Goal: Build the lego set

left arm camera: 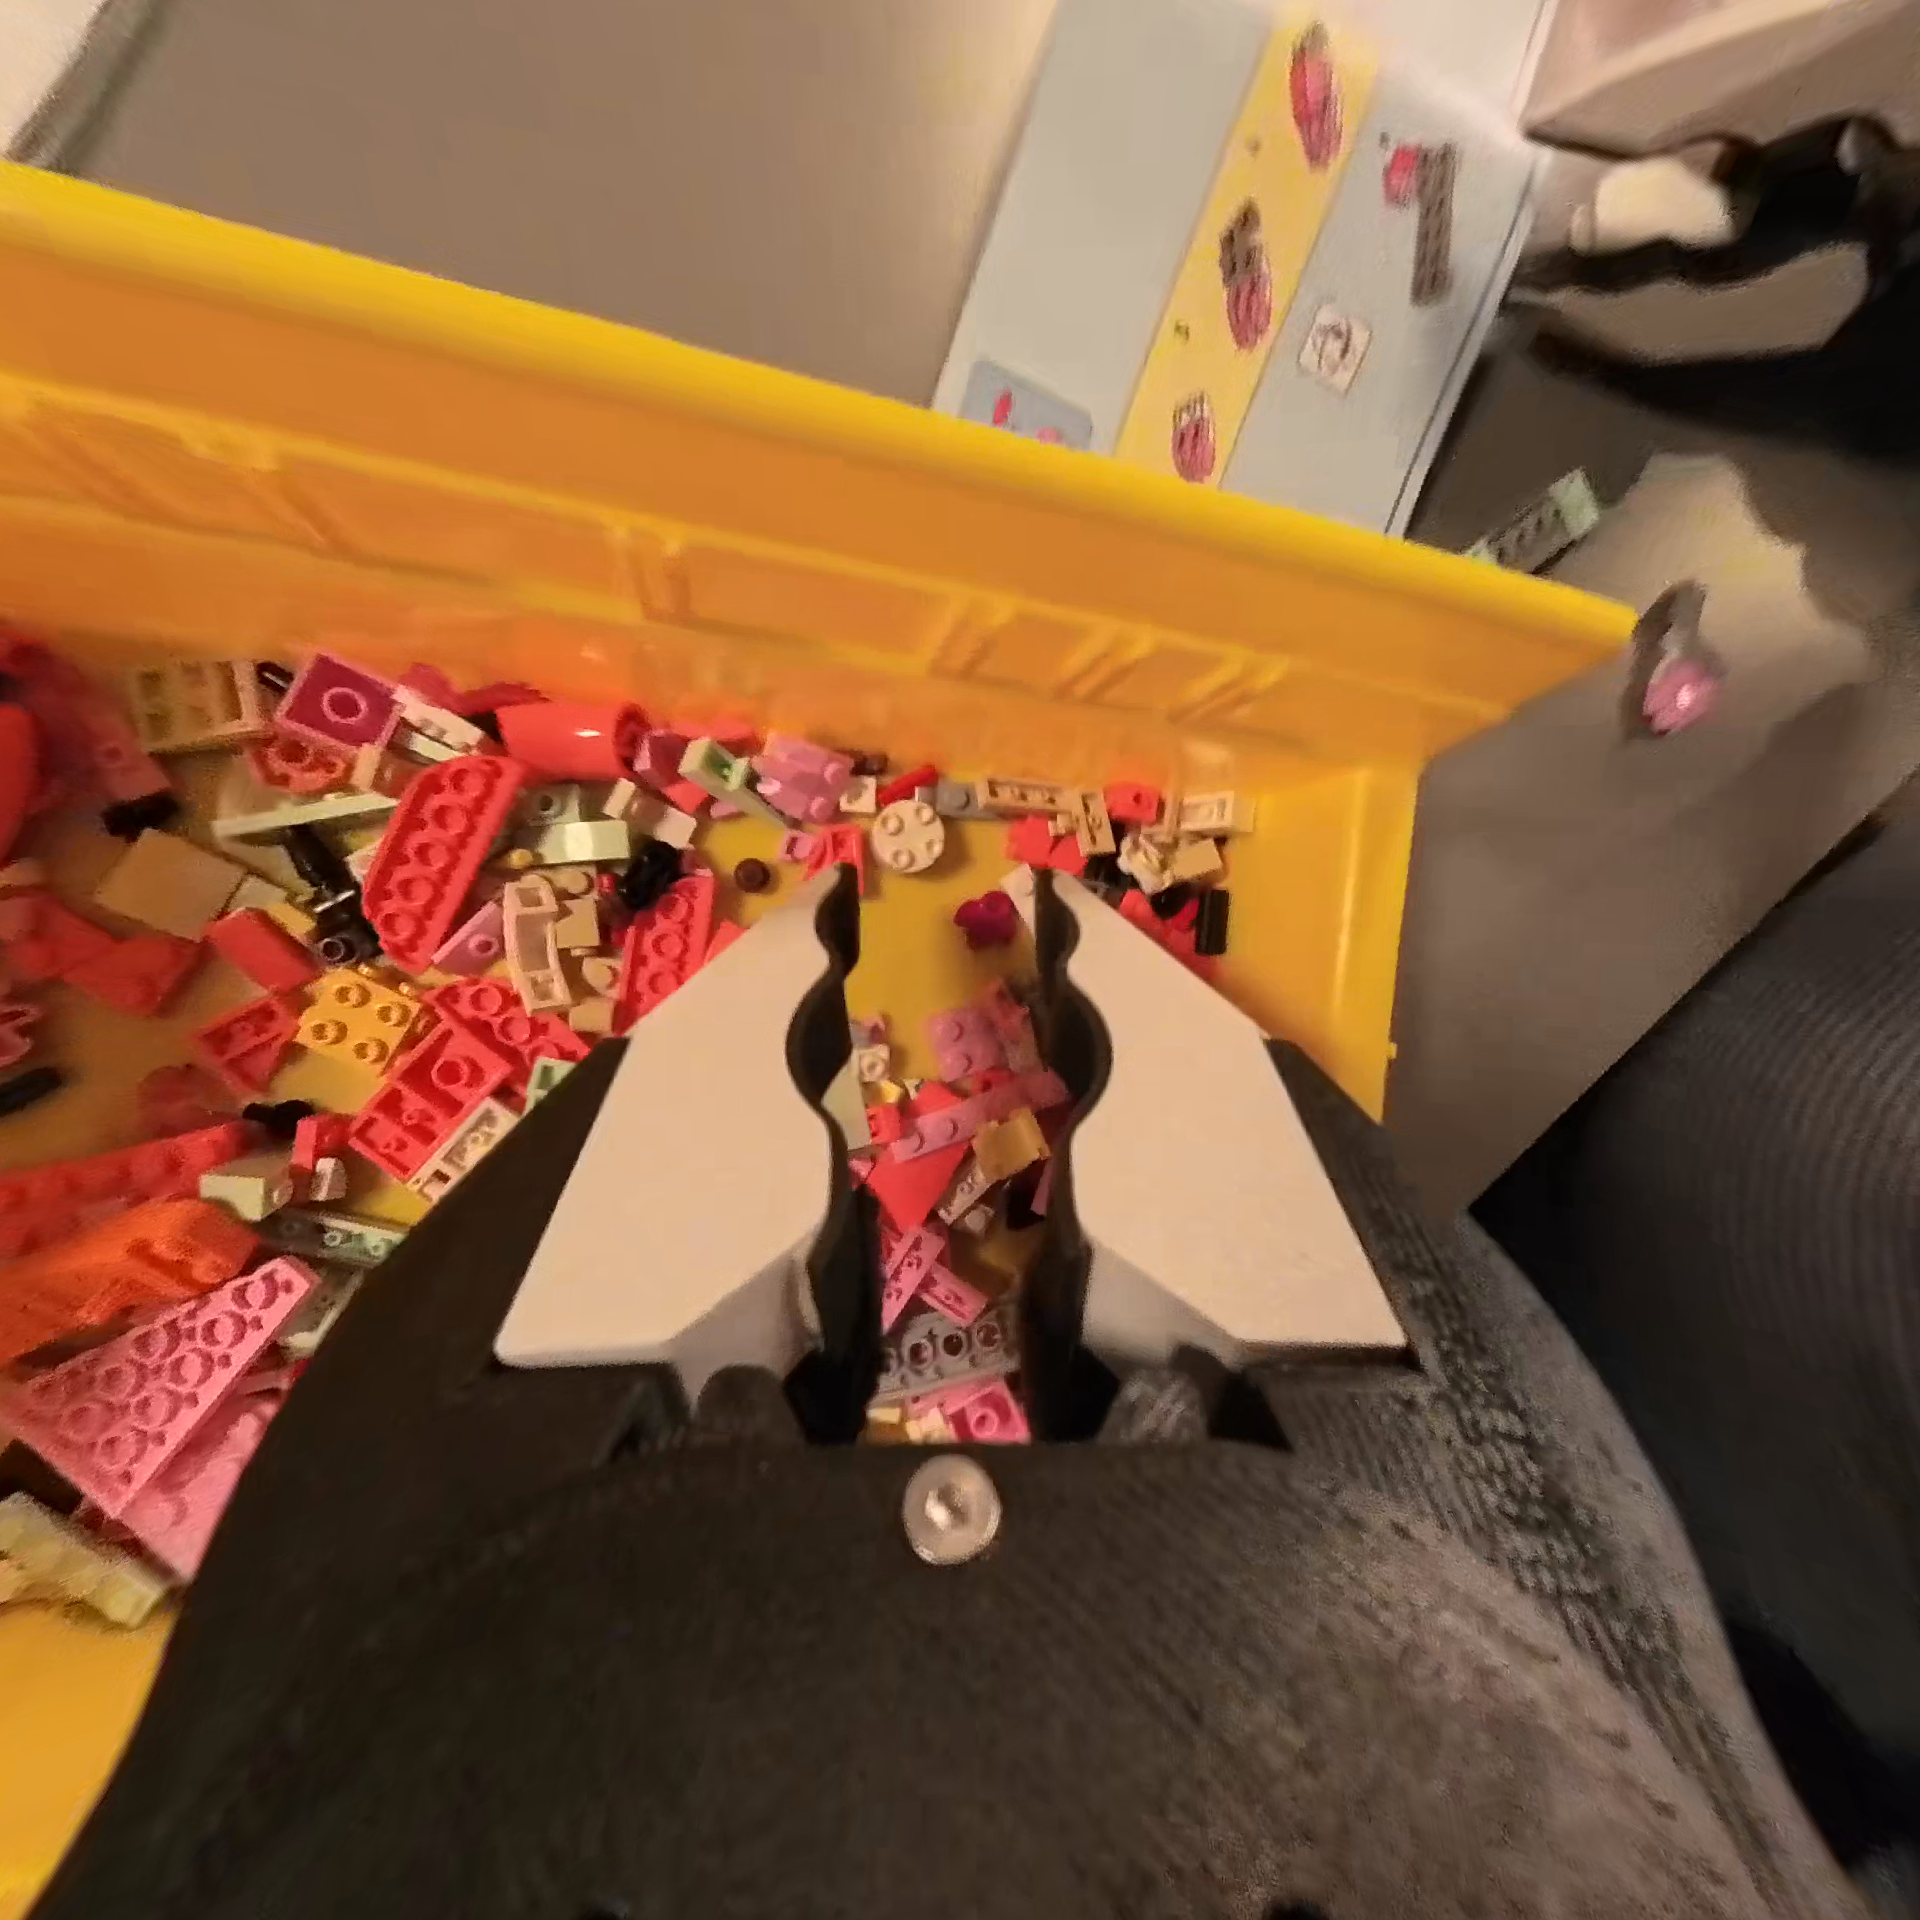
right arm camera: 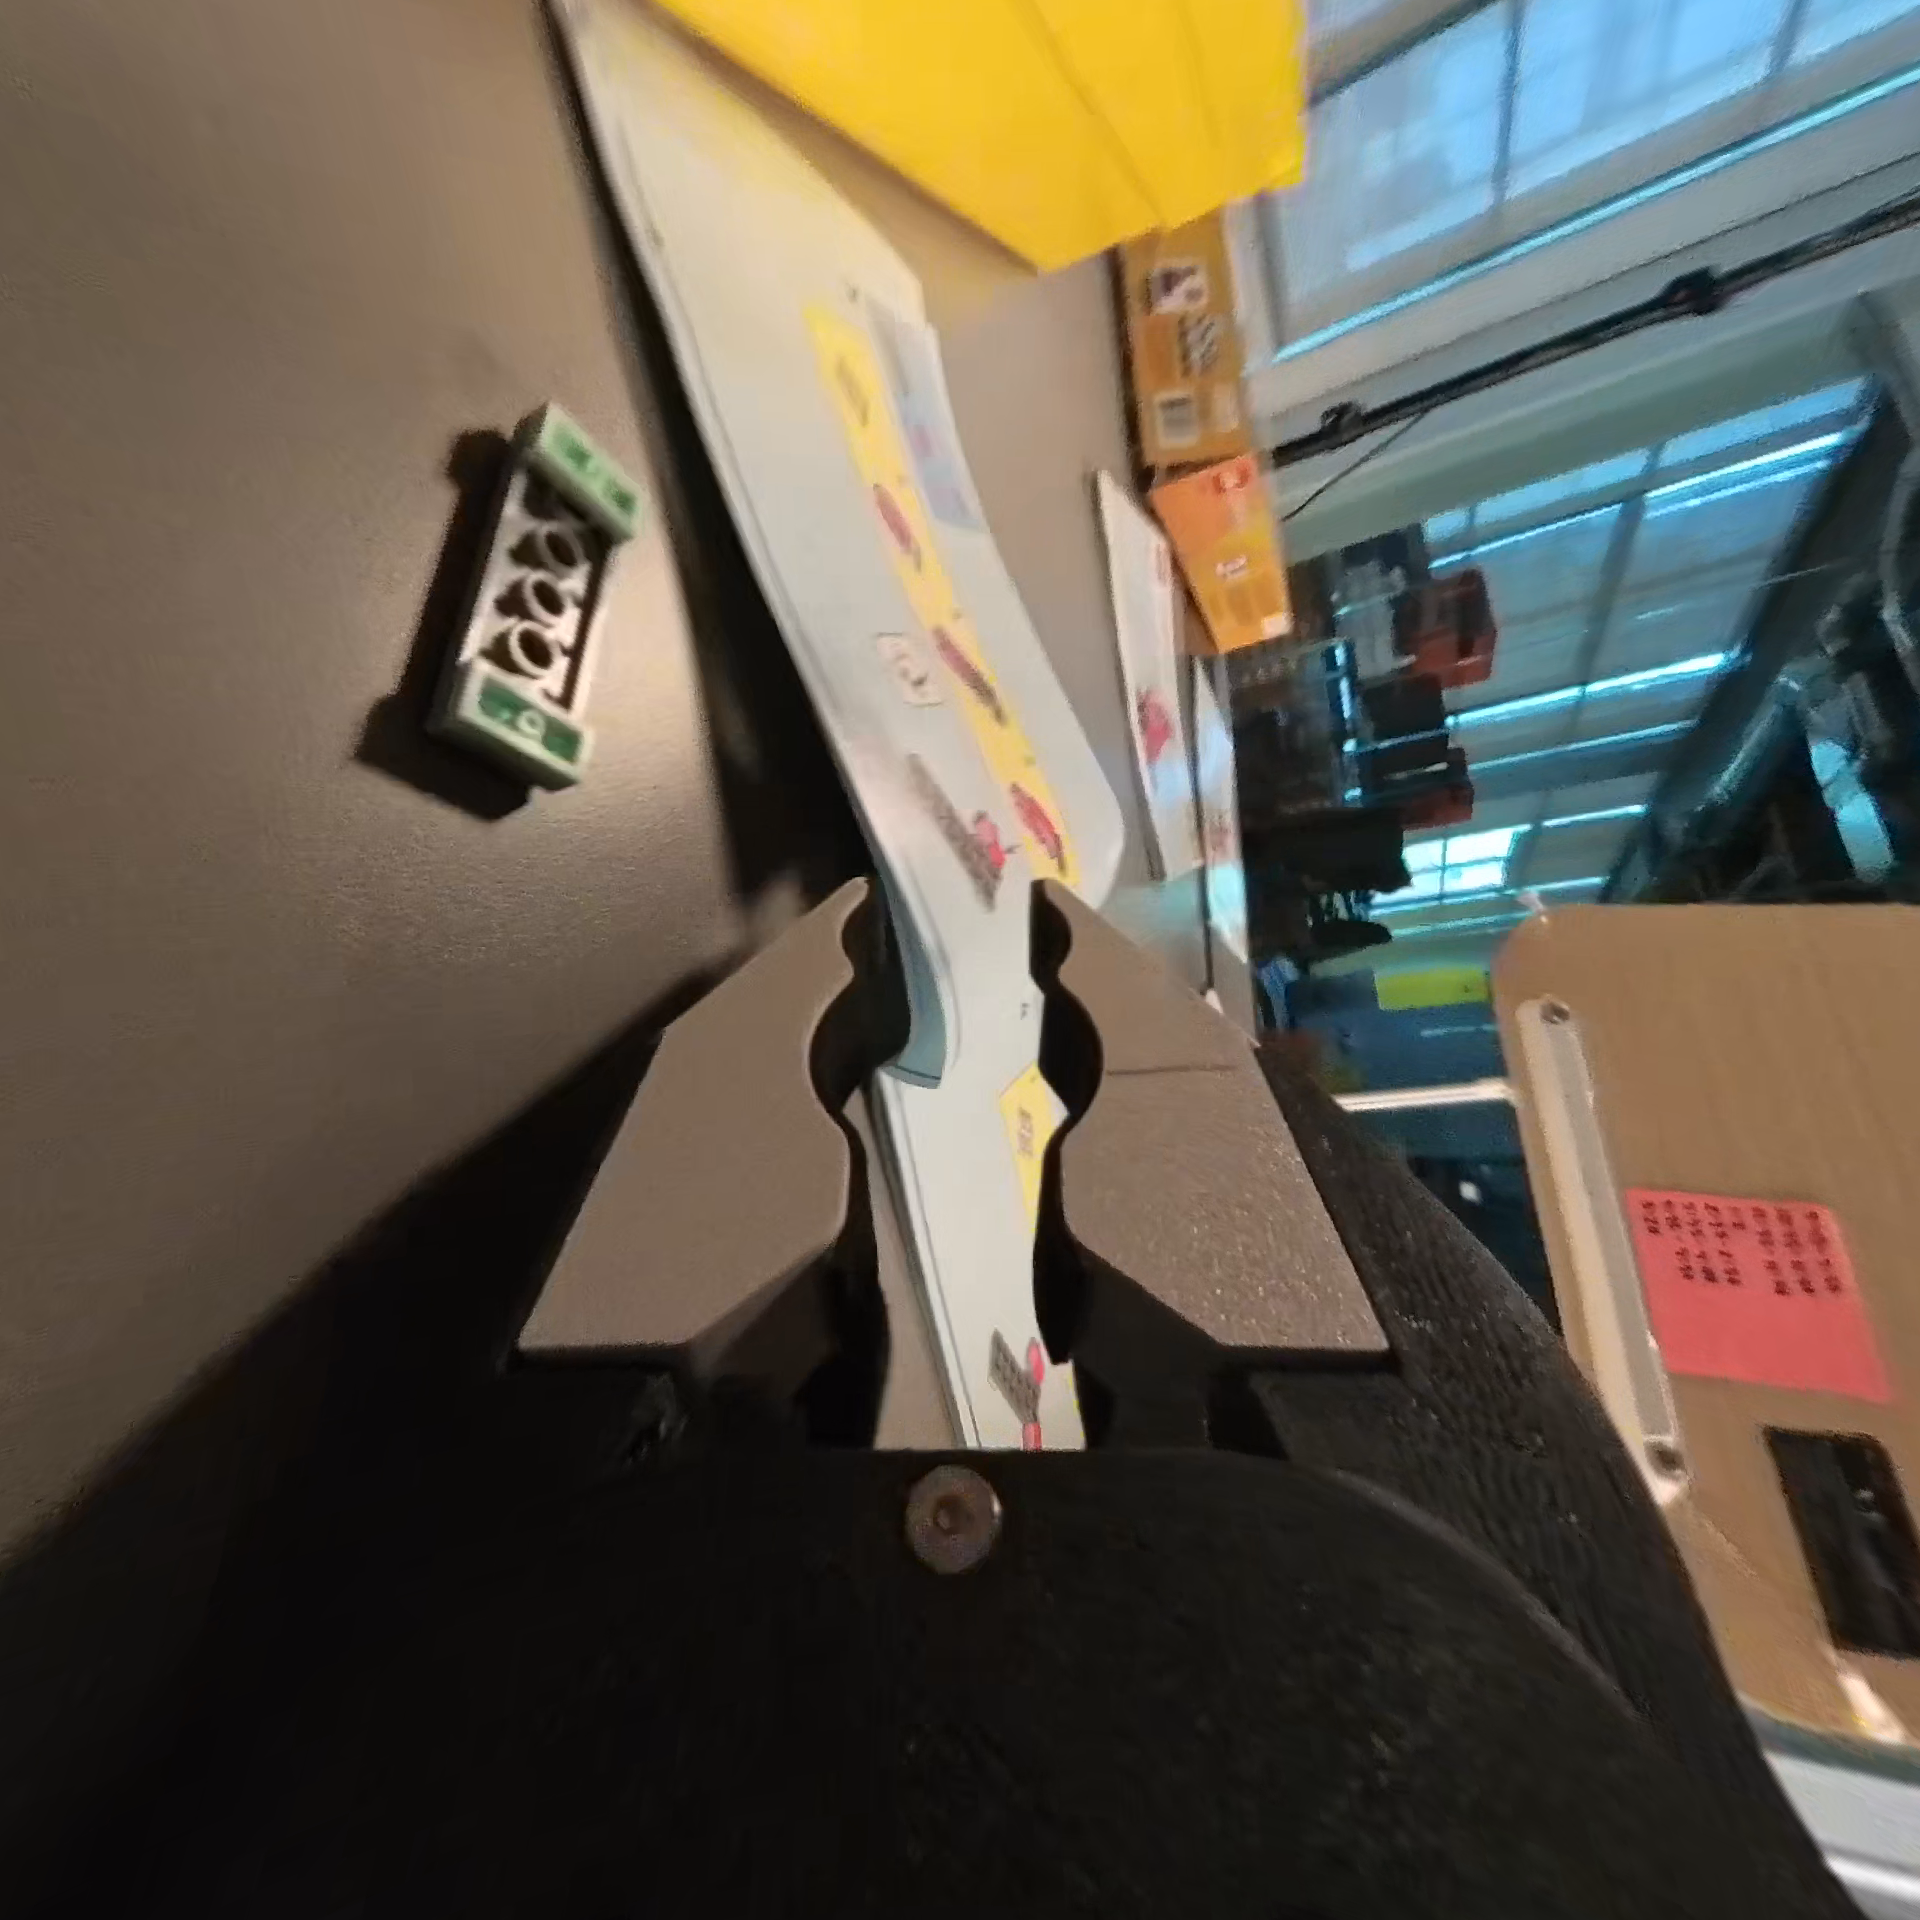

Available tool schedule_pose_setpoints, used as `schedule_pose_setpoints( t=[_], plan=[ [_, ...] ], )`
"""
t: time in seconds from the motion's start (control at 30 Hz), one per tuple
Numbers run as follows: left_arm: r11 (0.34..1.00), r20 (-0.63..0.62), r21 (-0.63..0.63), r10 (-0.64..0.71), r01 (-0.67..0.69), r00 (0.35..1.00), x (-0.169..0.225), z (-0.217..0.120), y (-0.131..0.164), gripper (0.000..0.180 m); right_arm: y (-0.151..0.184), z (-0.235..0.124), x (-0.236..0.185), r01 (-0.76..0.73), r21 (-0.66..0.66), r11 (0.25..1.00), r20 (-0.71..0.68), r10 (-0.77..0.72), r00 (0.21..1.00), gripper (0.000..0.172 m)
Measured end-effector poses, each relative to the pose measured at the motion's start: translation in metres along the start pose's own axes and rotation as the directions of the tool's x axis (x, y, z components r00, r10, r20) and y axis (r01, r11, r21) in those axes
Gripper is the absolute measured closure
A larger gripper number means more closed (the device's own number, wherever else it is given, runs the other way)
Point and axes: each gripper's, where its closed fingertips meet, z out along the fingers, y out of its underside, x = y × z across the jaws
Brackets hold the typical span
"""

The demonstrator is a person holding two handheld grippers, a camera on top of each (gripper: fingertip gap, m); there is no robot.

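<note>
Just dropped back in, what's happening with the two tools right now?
The left tool hangs open over the yellow plastic bin of mixed red and pink toy bricks, with nothing between its fingers; a small magenta piece lies just below its tips. The right tool is open above the curled printed instruction booklet on the table, gripping nothing. A grey-and-green brick assembly lies to its left.
</note>
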Motion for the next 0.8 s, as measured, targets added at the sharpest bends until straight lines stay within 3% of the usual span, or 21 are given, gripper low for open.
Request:
schedule_pose_setpoints(
  t=[0.1,0.17,0.3,0.6,0.8],
  plan=[
    [0.999,-0.046,0.003,-0.045,0.045,0.998,0.002,0.000,0.000,0.150,0.000,-0.016,0.046,-0.105,0.094,0.990,-0.254,0.126,0.959,0.147],
    [0.999,-0.054,-0.043,-0.032,0.030,0.998,0.004,0.004,0.007,0.158,0.006,-0.024,0.065,-0.102,0.100,0.990,-0.381,0.133,0.915,0.153],
    [0.987,-0.042,-0.155,0.022,-0.028,0.999,0.008,0.013,0.024,0.160,0.015,-0.023,0.073,-0.108,0.064,0.992,-0.435,0.125,0.892,0.153],
    [0.985,-0.041,-0.170,0.006,-0.013,0.999,0.006,0.016,0.027,0.158,0.007,0.000,0.023,-0.143,0.087,0.986,-0.125,0.154,0.980,0.161],
    [0.984,-0.048,-0.177,-0.009,0.001,0.999,0.006,0.018,0.028,0.157,-0.013,0.008,-0.006,-0.188,0.095,0.977,0.089,0.180,0.980,0.167]
  ],
)
